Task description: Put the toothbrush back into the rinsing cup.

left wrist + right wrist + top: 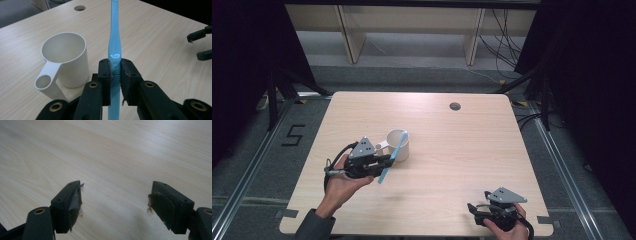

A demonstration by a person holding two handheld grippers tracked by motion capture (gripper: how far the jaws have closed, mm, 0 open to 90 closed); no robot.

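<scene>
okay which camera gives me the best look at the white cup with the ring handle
The left gripper view: the white cup sits close, with its open mouth and ring handle plain beside the clamped blue toothbrush. In the high view the cup is small, partly behind the toothbrush. The right gripper view faces bare table.

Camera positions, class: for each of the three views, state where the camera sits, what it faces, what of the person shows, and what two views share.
High view: above the person's side, facing the table; forearms, left gripper, right gripper.
Left gripper view: on the left gripper, clamping a blue toothbrush beside a cream cup.
Right gripper view: on the right gripper, jaws apart over bare wood.
Shared: high and left gripper views show cup and toothbrush.
</scene>
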